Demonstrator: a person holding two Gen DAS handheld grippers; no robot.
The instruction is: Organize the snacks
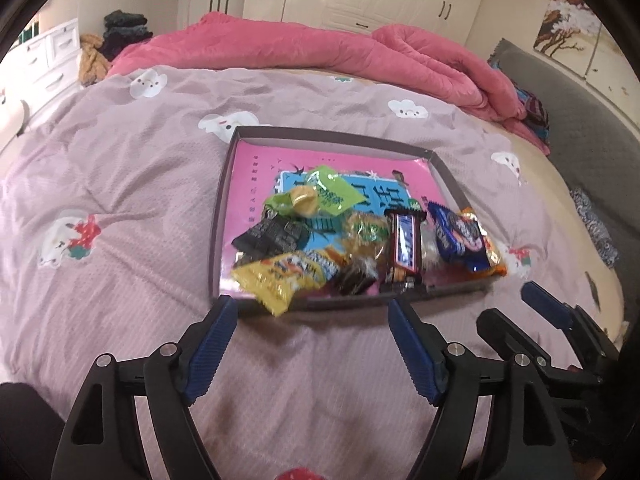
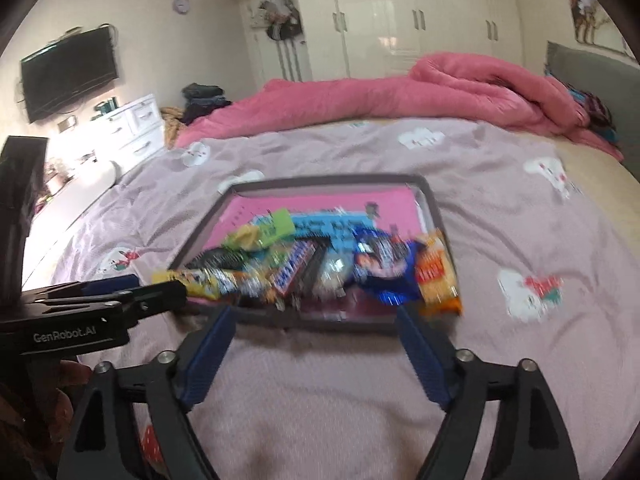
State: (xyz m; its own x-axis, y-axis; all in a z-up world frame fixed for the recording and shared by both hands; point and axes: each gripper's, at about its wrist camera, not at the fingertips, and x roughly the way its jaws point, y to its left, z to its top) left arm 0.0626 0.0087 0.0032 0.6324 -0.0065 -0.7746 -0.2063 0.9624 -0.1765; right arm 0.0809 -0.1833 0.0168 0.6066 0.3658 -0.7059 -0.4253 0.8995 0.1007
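Snacks just beyond parted tongs

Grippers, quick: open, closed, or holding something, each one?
Left gripper: open, empty, short of the snack tray.
Right gripper: open, empty, at the tray's near edge.

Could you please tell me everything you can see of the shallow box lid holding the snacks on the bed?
The shallow rectangular dark-walled cardboard tray lies flat on the mauve cloud-print bedspread. Its floor is glossy pink with a blue printed panel. Low upright walls ring it. Wrapped snacks crowd its near half; the far half is bare. A yellow crinkly snack packet overhangs the near wall, and an orange packet leans over the right corner. Neither pair of tongs touches it.
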